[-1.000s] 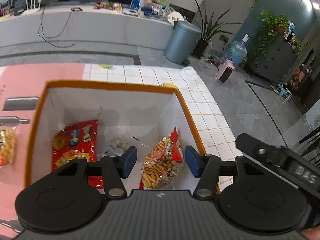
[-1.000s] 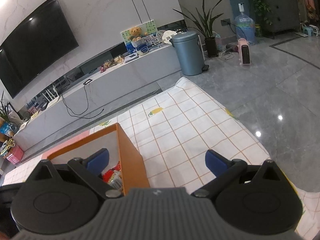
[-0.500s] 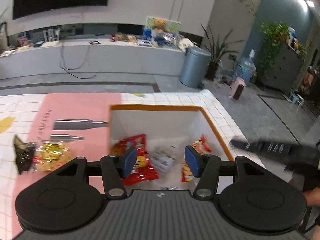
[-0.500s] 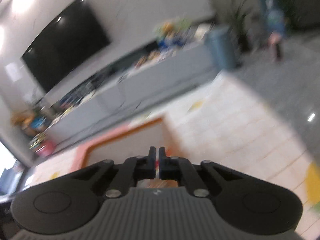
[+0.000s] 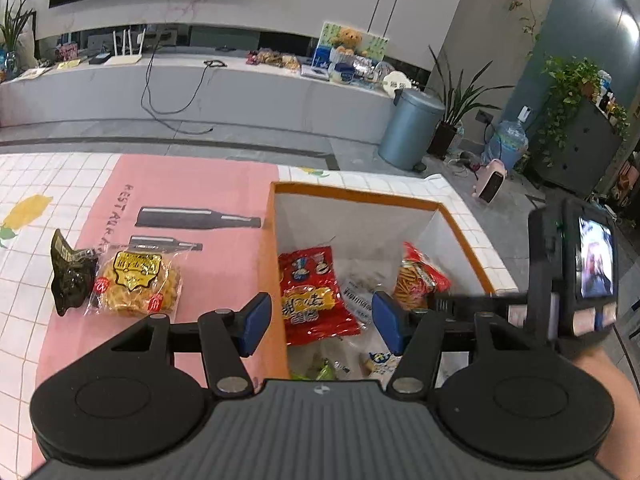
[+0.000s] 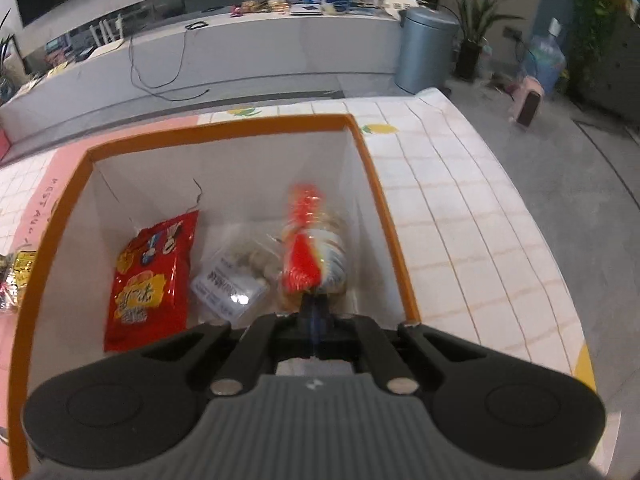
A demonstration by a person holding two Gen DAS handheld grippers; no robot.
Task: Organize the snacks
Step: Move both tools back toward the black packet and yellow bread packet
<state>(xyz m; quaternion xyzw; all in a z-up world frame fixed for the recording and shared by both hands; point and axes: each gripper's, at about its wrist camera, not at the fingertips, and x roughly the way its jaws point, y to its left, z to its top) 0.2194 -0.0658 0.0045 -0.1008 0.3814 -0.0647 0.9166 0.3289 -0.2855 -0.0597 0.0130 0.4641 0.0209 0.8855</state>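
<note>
The orange-rimmed white box holds a red snack bag, a clear packet and a bag of orange sticks. My left gripper hovers over the box's left wall, jaws opening, nothing between them. My right gripper is shut, its tips inside the box at the stick bag's near edge. No bag shows between its pads. A yellow noodle snack and a black packet lie on the pink mat, left of the box.
The pink mat lies on a white checked tablecloth, whose edge drops to the floor on the right. Small green and blue-white packets lie at the box's near end. A grey bin stands beyond the table.
My right gripper went from wide open beside the box to shut, then swung over the box and down to the stick bag. My left gripper drew back and left, bringing the mat's snacks into view.
</note>
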